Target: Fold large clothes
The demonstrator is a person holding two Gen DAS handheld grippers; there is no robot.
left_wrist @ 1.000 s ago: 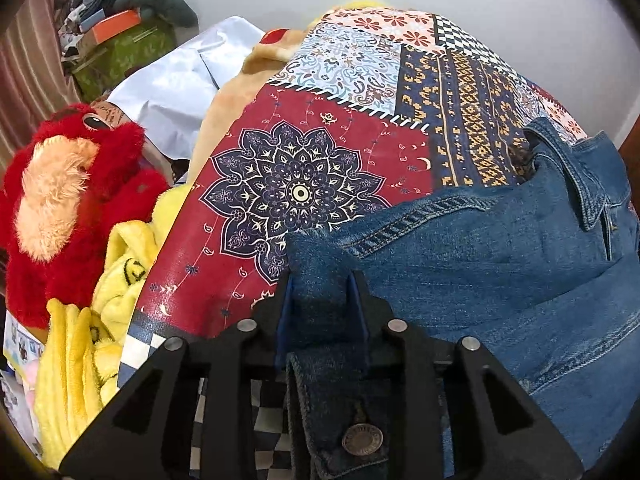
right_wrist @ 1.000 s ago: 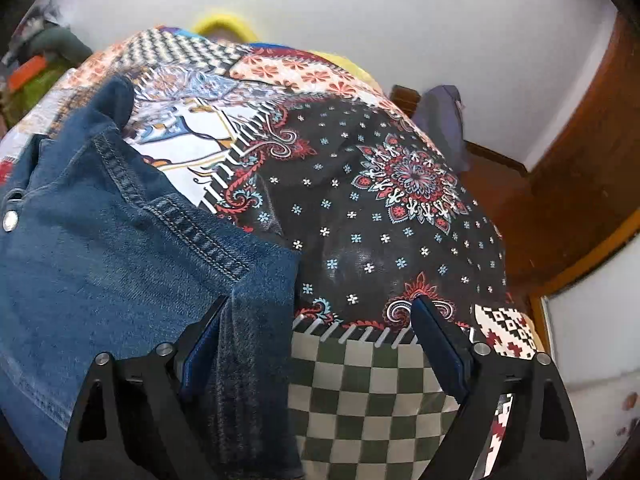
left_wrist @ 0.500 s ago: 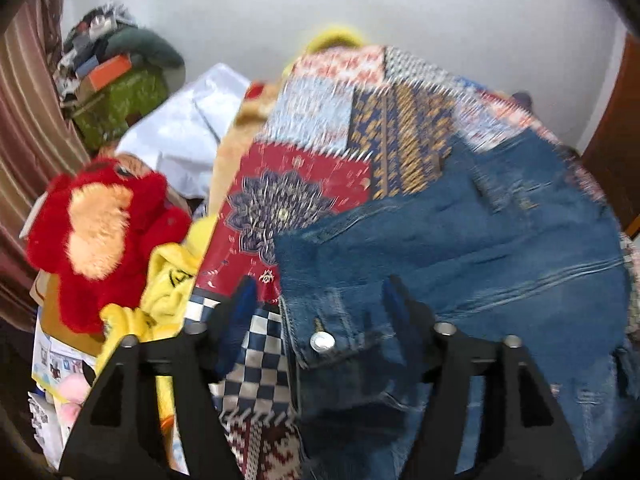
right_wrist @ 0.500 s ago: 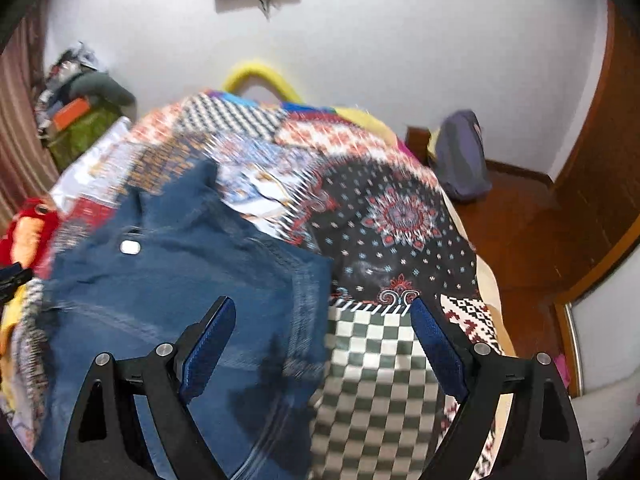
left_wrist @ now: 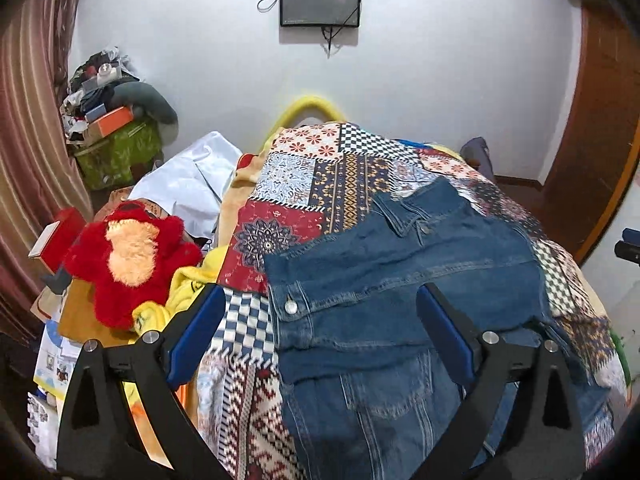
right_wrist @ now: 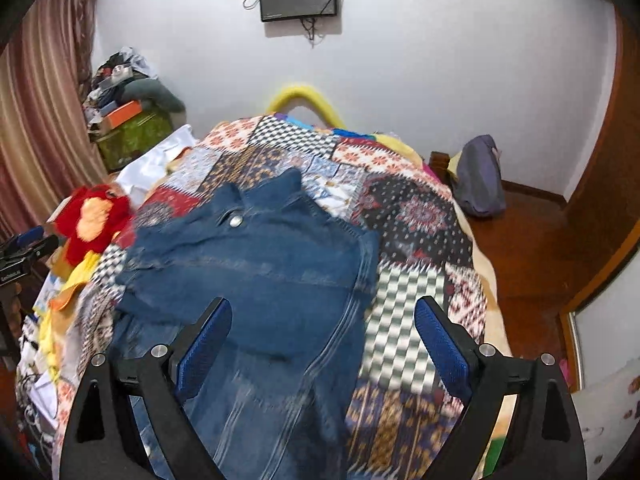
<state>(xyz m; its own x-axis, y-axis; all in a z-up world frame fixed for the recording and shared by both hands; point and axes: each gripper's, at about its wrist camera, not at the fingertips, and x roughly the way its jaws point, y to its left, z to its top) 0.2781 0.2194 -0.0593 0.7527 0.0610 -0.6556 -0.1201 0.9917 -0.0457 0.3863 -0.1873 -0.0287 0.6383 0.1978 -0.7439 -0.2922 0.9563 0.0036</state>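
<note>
Lying folded across the patchwork bedspread (left_wrist: 288,176), the denim jacket (left_wrist: 400,280) sits at twelve o'clock of both tongs; left gripper (left_wrist: 320,336) and right gripper (right_wrist: 320,344) are opening wide, empty, likely clearing for the next fold.

The right gripper (right_wrist: 322,334) hangs above the bed, jaws opening with nothing between them. Below it a denim jacket (right_wrist: 260,264) lies on the patchwork quilt (right_wrist: 412,216), collar toward the wall. A red plush (right_wrist: 94,220) sits beside the quilt's left edge.
</note>
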